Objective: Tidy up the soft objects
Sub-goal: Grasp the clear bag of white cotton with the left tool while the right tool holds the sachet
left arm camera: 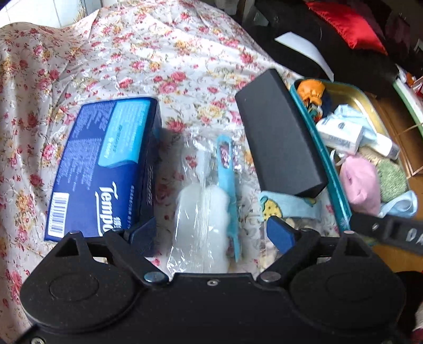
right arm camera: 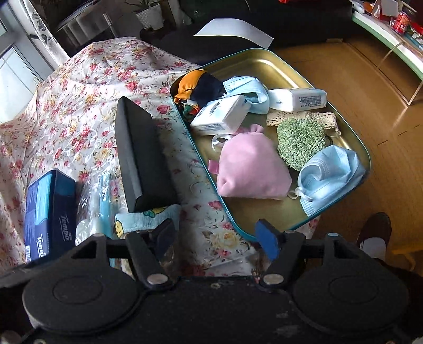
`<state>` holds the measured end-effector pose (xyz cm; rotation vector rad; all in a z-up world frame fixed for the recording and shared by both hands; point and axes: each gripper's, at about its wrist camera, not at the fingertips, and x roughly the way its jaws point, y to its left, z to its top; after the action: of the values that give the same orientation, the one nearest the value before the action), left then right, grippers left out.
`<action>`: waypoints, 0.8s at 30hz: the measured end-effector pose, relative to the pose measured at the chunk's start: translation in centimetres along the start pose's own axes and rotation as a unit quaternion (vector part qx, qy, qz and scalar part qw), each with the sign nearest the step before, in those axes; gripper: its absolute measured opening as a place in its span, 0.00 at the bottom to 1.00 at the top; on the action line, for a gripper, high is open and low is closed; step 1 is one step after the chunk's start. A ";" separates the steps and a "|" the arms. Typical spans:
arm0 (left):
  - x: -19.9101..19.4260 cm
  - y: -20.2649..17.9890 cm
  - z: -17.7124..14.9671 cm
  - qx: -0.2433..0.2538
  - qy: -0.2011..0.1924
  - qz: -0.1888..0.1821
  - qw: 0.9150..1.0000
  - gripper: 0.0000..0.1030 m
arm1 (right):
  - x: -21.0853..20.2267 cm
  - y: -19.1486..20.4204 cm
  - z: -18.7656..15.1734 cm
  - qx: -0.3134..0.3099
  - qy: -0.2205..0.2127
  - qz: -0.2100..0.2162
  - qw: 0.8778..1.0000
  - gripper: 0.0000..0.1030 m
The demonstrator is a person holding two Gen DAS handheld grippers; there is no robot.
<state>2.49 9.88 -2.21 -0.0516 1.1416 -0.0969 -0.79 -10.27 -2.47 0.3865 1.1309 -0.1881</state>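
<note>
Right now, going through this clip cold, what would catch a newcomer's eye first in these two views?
First the gold-lined tray at the table's right edge, heaped with soft things: a pink pouch, a green knitted scrubber and a blue face mask. Next the dark blue Tempo tissue box on the floral tablecloth, with a black case propped between box and tray.

A lived-in home room: a floral tablecloth [right arm camera: 87, 87], wooden floor [right arm camera: 351, 87], potted plant [right arm camera: 150, 14] by the window, red cushion [left arm camera: 349, 22] on dark seating.
</note>
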 end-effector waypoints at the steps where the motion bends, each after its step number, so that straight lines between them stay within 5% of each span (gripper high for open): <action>1: 0.3 0.0 -0.1 0.001 0.004 0.001 1.000 0.83 | 0.1 0.0 0.1 -0.001 0.001 0.001 1.000 0.67; 11: 1.4 -0.3 -0.6 -0.006 0.006 0.015 1.000 0.81 | 0.3 0.2 0.1 -0.001 0.001 0.007 1.000 0.68; 20: 2.4 -0.4 -0.7 -0.022 0.018 -0.009 1.000 0.49 | 0.2 0.0 0.1 0.008 0.000 0.011 1.000 0.69; 24: 2.2 -0.8 -1.4 -0.013 0.031 -0.022 0.999 0.48 | 0.0 -0.1 0.0 0.008 0.000 0.012 1.000 0.69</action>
<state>2.09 8.90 -4.74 -0.0969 1.2043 -0.1243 -0.79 -10.32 -2.52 0.4136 1.1241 -0.1773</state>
